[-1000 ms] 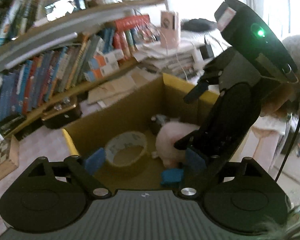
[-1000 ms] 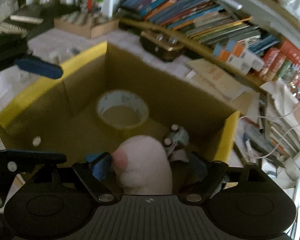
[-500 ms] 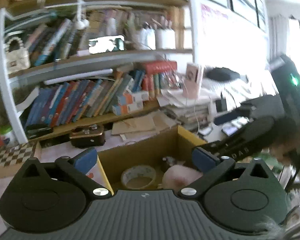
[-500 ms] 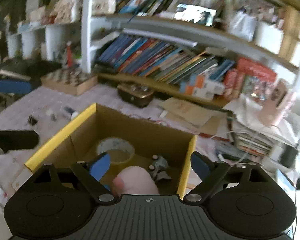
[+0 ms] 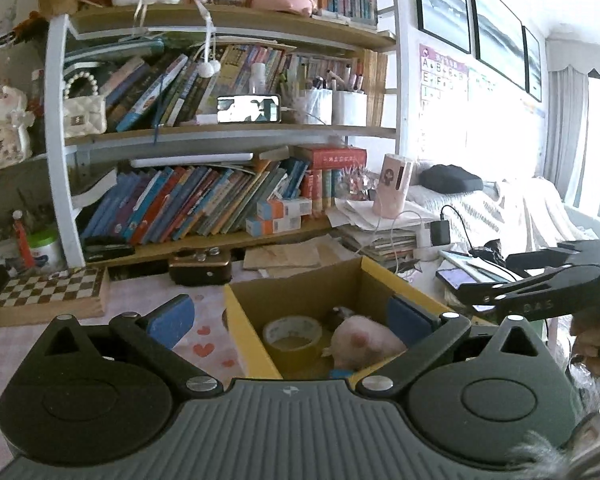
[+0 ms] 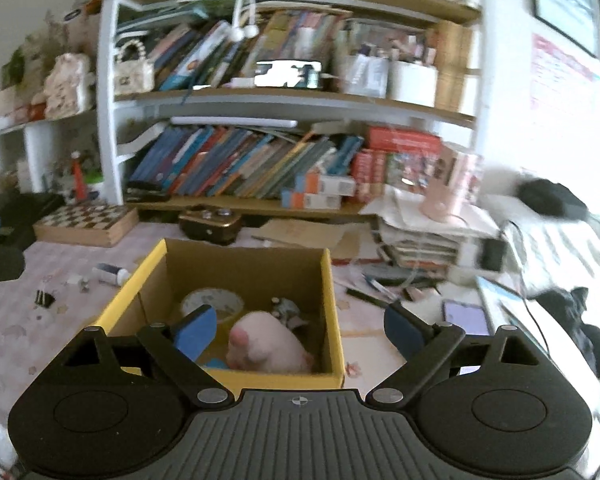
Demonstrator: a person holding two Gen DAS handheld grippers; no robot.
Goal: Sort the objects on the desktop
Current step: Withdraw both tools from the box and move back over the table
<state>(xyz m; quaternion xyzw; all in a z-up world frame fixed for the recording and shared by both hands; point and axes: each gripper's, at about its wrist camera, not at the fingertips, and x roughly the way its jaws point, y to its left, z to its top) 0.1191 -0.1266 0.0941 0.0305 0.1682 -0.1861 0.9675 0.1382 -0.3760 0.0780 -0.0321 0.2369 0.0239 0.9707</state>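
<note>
A cardboard box with a yellow rim (image 5: 249,340) (image 6: 280,380) stands on the desk. In it lie a roll of tape (image 5: 293,334) (image 6: 213,302), a pink plush toy (image 5: 364,342) (image 6: 265,346) and a small grey figure (image 6: 286,308). My left gripper (image 5: 290,320) hovers wide open above the box's near left corner, nothing between its blue pads. My right gripper (image 6: 297,330) hangs over the box's near edge with its jaws opening and empty; the plush lies below them, untouched. The right tool's black fingers (image 5: 540,280) show at the right of the left wrist view.
Left of the box lie a binder clip (image 6: 44,299) and a small bottle (image 6: 110,273). A chessboard box (image 5: 50,294) and a brown case (image 5: 200,268) stand behind. Pens (image 6: 368,298), a phone (image 6: 466,316) and stacked books (image 6: 420,248) crowd the right. A bookshelf (image 5: 220,136) rises behind.
Both grippers have pulled up and back out of the box and levelled out, and their jaws have widened. The pink plush stays in the box beside the tape.
</note>
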